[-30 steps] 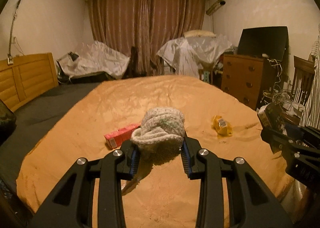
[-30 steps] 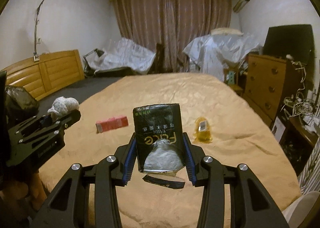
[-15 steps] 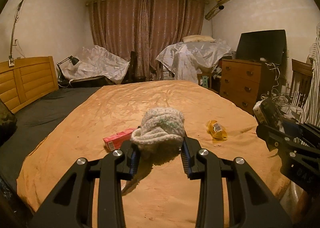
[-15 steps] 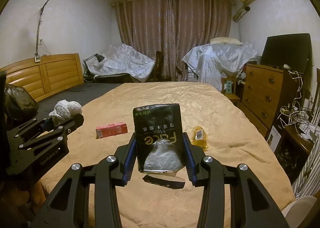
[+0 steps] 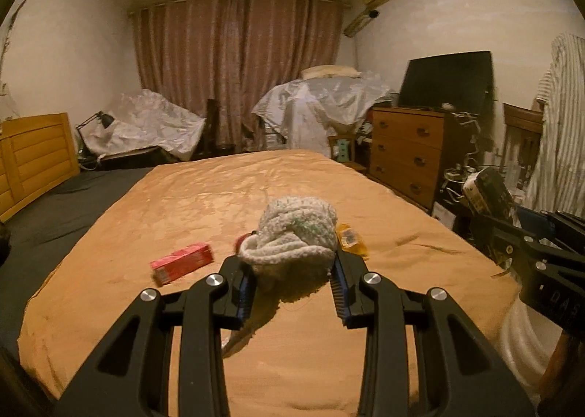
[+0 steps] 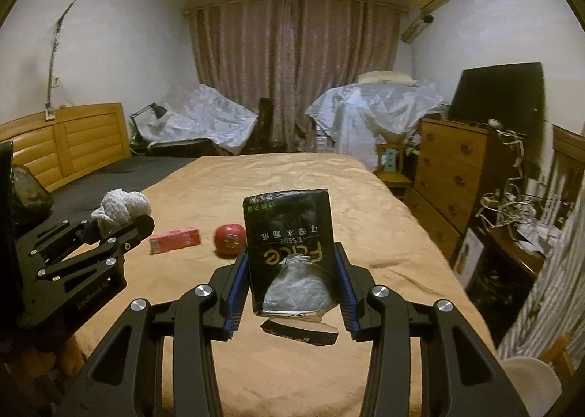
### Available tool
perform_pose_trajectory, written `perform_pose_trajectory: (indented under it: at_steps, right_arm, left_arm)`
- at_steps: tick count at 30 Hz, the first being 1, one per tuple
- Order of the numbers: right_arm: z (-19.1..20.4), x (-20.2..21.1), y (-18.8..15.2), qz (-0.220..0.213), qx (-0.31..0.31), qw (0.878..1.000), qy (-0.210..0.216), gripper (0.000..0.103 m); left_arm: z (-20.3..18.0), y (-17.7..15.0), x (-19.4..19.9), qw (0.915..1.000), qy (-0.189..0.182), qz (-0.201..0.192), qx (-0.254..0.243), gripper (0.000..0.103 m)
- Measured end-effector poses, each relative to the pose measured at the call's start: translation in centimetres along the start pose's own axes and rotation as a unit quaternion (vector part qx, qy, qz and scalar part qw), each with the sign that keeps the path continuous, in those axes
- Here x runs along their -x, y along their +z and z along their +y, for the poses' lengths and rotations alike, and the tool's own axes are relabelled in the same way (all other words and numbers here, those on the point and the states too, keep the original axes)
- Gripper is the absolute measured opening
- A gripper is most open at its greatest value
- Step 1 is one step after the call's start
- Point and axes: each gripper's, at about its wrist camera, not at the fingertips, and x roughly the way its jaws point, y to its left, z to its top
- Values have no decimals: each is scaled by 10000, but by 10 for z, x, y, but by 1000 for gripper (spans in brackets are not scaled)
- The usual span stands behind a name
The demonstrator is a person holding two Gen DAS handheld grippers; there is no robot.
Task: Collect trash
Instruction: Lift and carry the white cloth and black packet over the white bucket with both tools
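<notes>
Above the bed [image 5: 204,197], left fingers [image 5: 292,270] clamp a white cloth [image 5: 296,234]; right fingers [image 6: 292,281] clamp a tissue pack [image 6: 290,234].

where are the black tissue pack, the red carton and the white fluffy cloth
black tissue pack [image 6: 289,234], right wrist view, printed front face
red carton [image 6: 175,239], right wrist view, long side face
white fluffy cloth [image 5: 296,230], left wrist view, bunched top

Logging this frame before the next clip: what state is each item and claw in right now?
Left claw: shut on white cloth wad, lifted off bed.
Right claw: shut on black tissue pack, upside down, torn open.
Pink box: lying flat on orange bedspread.
Red round item: resting on bedspread.
Yellow wrapper: lying crumpled.
</notes>
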Motion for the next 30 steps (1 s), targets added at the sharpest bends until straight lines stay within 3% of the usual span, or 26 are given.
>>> perform_pose_trajectory:
  at_steps: [16,30]
  right_arm:
    - [-139,93,-25,70,-382,9933,-1088,44]
    - [-272,157,-69,644,-755,9771,-1882,44]
  left_arm:
    - [-109,8,12,9930,-1107,-22,-415,33]
    - [-214,-8,9,9731,-2113,403,-828,33]
